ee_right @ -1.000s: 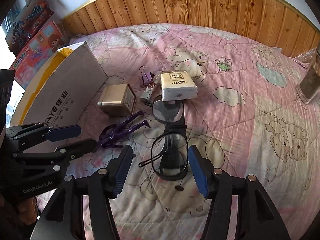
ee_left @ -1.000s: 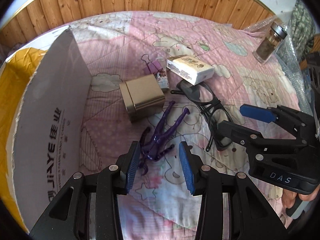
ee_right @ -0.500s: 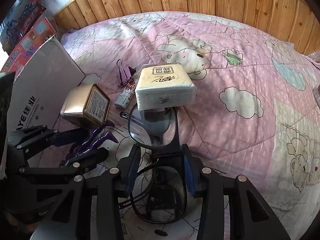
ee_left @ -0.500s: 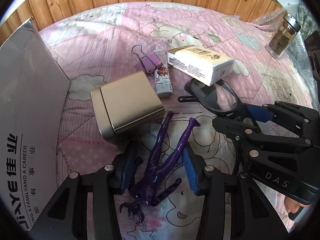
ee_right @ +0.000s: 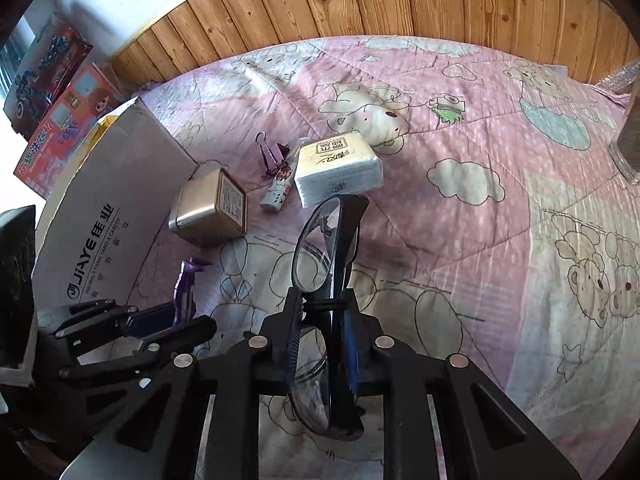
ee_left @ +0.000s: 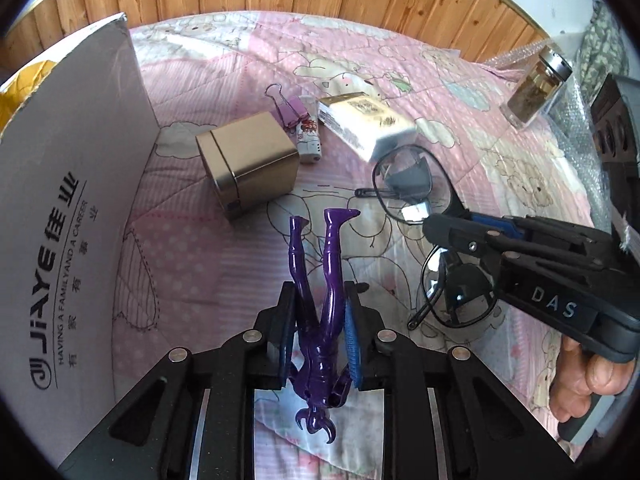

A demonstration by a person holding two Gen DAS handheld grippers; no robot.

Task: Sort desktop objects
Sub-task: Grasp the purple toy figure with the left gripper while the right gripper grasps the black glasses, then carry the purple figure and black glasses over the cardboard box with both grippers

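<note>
We find a domestic bedroom. The work surface is a pink quilted bedspread (ee_right: 460, 152) printed with cartoon bears and clouds, backed by a knotty wooden plank wall (ee_right: 400, 4). Boxed toys (ee_right: 52, 92) stand at the side. A cardboard box (ee_left: 68, 184) rests on the bedding.

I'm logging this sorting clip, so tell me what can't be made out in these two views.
- Cardboard box: inside hidden by its own flap, both views.
- Glass jar: cut off by the right wrist view's edge.
- Purple figure: torso covered by the left tongs.
- Gold tin: label print too small, right wrist view.
- Glasses: lower lens behind the right tongs.
</note>
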